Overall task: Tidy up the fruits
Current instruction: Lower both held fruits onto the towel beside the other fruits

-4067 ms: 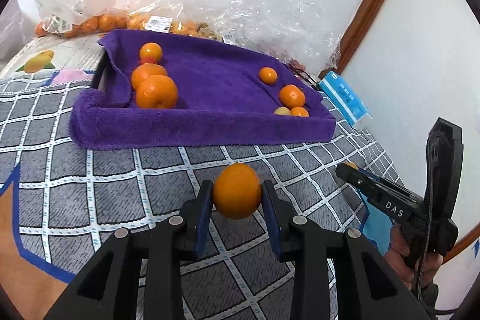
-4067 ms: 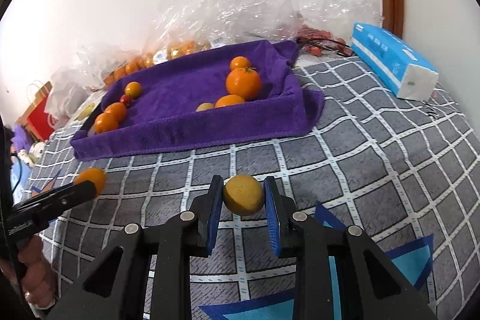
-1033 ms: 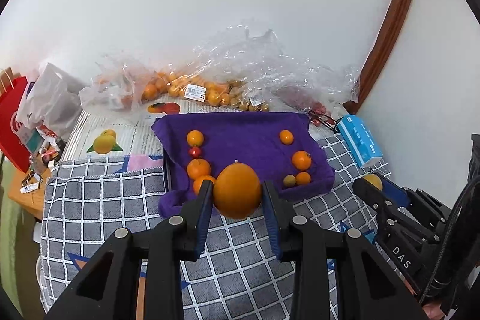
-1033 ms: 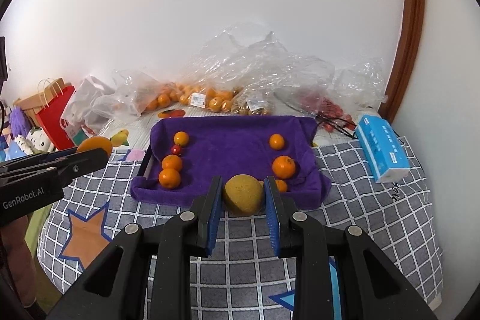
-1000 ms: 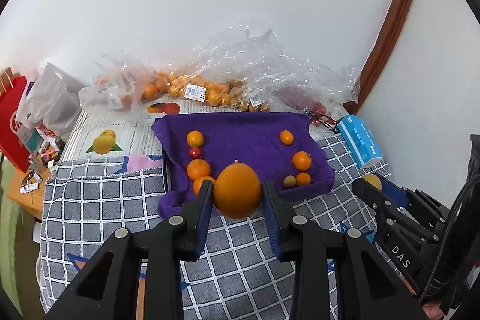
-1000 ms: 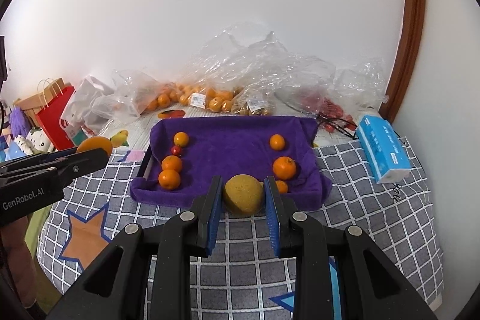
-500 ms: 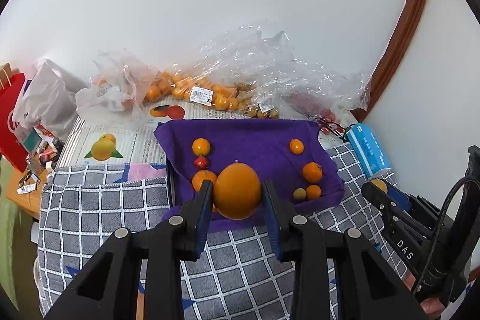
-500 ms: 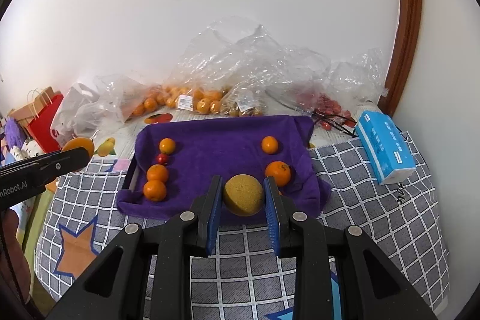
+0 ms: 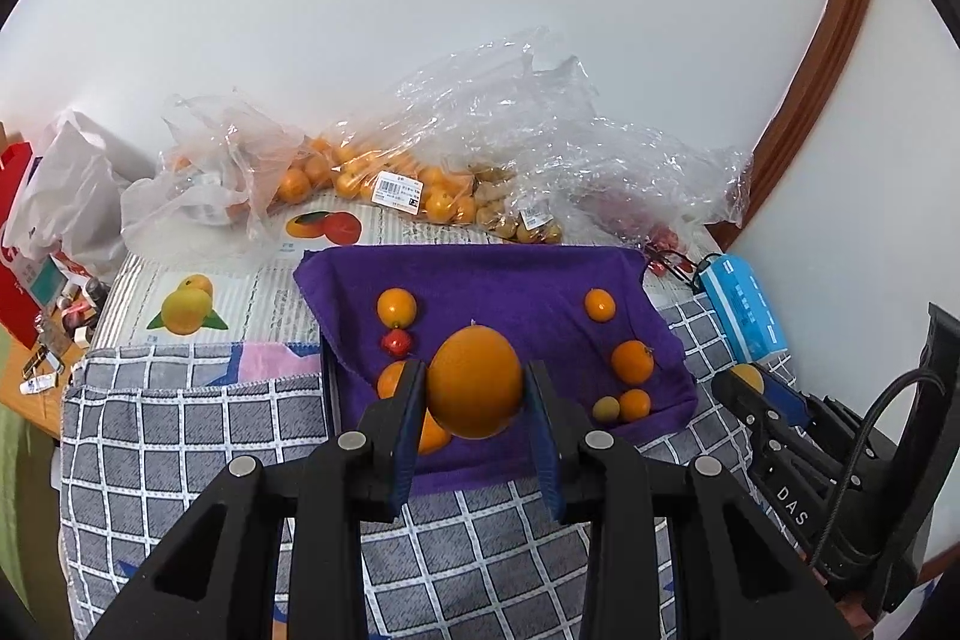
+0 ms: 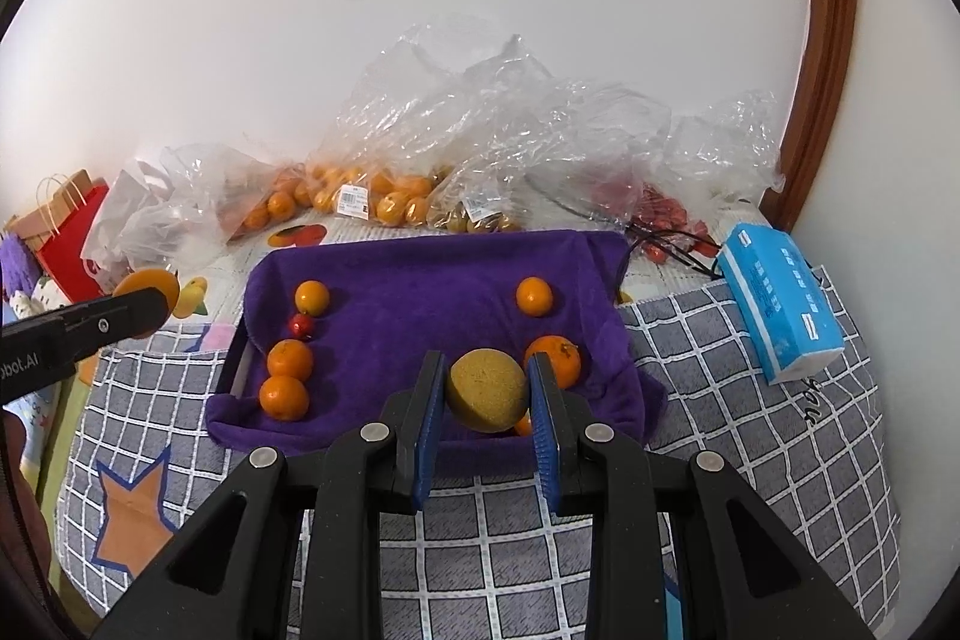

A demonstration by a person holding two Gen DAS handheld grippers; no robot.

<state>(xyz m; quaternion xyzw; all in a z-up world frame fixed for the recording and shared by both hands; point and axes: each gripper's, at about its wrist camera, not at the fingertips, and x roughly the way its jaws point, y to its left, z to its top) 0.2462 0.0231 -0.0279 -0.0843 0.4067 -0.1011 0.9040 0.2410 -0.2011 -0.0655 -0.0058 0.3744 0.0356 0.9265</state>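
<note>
My left gripper (image 9: 475, 391) is shut on a large orange (image 9: 475, 382), held in the air above the near edge of a purple towel-lined tray (image 9: 498, 286). My right gripper (image 10: 486, 394) is shut on a dull yellow-brown round fruit (image 10: 487, 389), also above the tray's near edge (image 10: 420, 268). On the tray's left side lie oranges (image 10: 290, 360) and a small red fruit (image 10: 302, 323). Its right side holds oranges (image 10: 534, 296) and a small yellow fruit (image 9: 606, 407). Each gripper shows at the edge of the other's view, the right gripper (image 9: 735, 382) at right, the left gripper (image 10: 147, 301) at left.
Clear plastic bags of oranges (image 9: 360, 178) and other fruit lie behind the tray against the white wall. A blue tissue pack (image 10: 780, 301) lies right of the tray. The tray sits on a grey checked cloth (image 10: 720, 400). A red paper bag (image 10: 72, 232) stands far left.
Both grippers have moved forward and slightly down toward the tray, each still holding its fruit; the tray looks larger and closer than a second ago.
</note>
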